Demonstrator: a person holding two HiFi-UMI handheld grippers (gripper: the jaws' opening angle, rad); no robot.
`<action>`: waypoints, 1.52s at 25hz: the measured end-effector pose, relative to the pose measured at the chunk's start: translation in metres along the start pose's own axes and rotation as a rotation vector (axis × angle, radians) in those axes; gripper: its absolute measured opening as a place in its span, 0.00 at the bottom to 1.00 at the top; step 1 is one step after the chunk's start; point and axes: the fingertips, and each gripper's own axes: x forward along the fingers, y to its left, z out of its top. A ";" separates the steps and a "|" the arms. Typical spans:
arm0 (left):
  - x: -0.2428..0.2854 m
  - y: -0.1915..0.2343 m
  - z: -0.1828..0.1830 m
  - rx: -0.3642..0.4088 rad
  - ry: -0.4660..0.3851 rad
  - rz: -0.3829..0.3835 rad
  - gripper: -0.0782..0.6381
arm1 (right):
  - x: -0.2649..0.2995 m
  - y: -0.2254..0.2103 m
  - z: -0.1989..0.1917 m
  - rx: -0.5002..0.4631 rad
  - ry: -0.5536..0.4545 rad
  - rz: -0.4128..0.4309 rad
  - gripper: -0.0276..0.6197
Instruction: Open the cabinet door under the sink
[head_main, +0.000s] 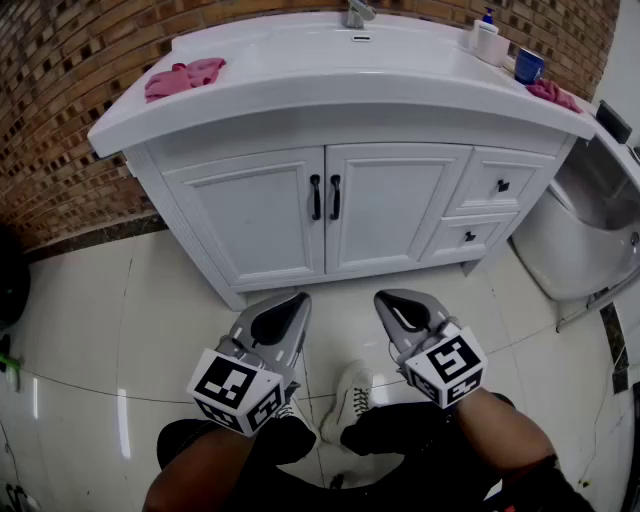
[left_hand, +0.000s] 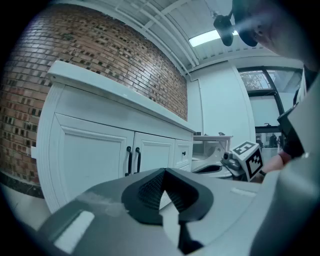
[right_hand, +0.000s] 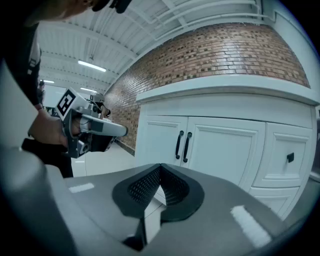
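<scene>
Jaws pressed together, nothing held: left gripper (head_main: 288, 303) and right gripper (head_main: 392, 300), side by side above glossy white tile floor (head_main: 120, 320). Beyond: white two-door cabinet (head_main: 262, 215) under the sink, doors shut, paired black bar handles (head_main: 325, 197) at centre seam. White counter (head_main: 300, 85) above carries crumpled pink cloth (head_main: 183, 77).

Pink cloth (head_main: 185, 76), soap bottle (head_main: 487, 40), blue cup (head_main: 529, 66)

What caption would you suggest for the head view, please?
Shut and empty, left tongs and right tongs hover before the closed cabinet doors under the sink.
</scene>
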 end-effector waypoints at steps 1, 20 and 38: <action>0.003 0.004 -0.001 -0.004 0.000 0.004 0.11 | 0.003 -0.005 0.001 0.034 -0.003 -0.008 0.05; 0.018 0.062 -0.015 -0.032 0.035 0.094 0.11 | 0.150 -0.099 0.038 0.149 -0.056 -0.166 0.19; 0.006 0.053 -0.026 -0.082 0.033 0.089 0.11 | 0.177 -0.096 0.044 0.166 -0.015 -0.129 0.12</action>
